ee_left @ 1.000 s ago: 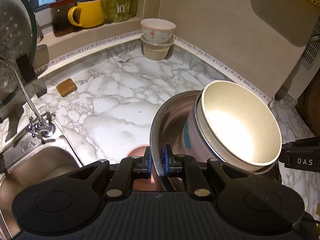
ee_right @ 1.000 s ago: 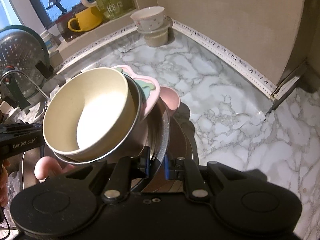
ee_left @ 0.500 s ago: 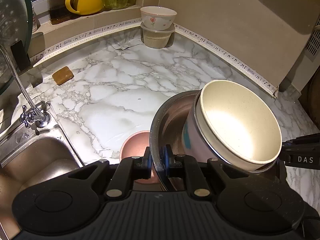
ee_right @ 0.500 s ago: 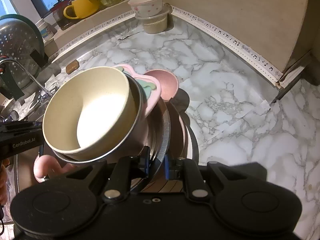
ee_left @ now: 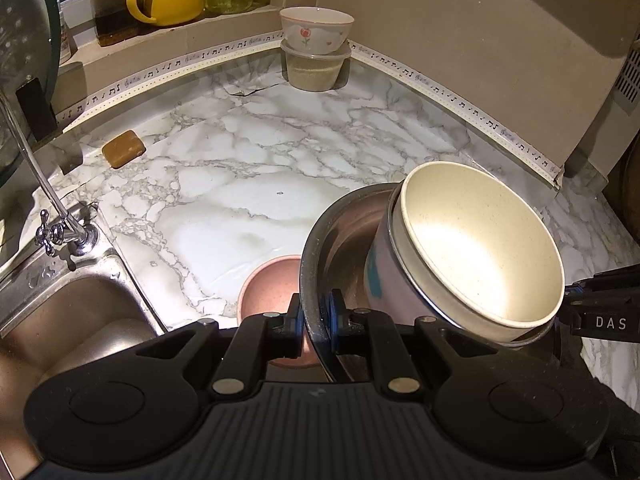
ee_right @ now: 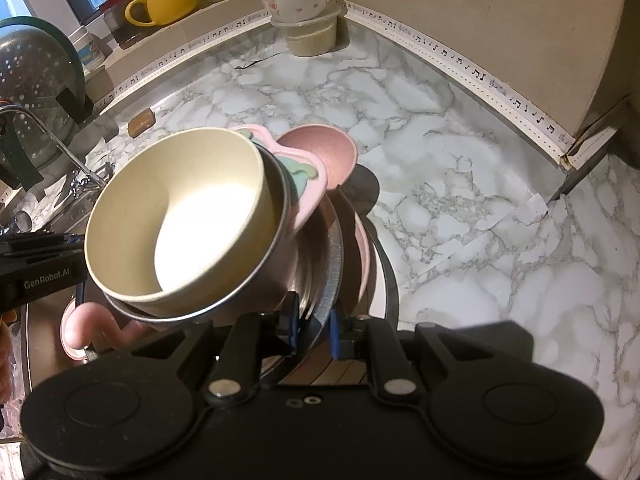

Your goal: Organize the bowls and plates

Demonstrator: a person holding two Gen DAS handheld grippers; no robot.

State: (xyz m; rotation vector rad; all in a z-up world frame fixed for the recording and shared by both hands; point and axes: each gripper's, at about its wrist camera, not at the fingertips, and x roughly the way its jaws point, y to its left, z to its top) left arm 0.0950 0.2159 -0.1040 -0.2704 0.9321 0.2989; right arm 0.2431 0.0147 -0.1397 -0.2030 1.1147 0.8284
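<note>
meanwhile the stack has sunk closer to the marble counter [ee_left: 260, 168], the left claw [ee_left: 316, 320] and right claw [ee_right: 314, 330] both clamped narrow on the steel plate's [ee_left: 316, 248] rim under the cream bowl [ee_left: 480, 244], so set-down looks near.

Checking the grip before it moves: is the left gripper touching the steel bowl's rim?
Touching. The left wrist view shows the left gripper shut on the steel bowl, both fingers pressing its rim.
</note>
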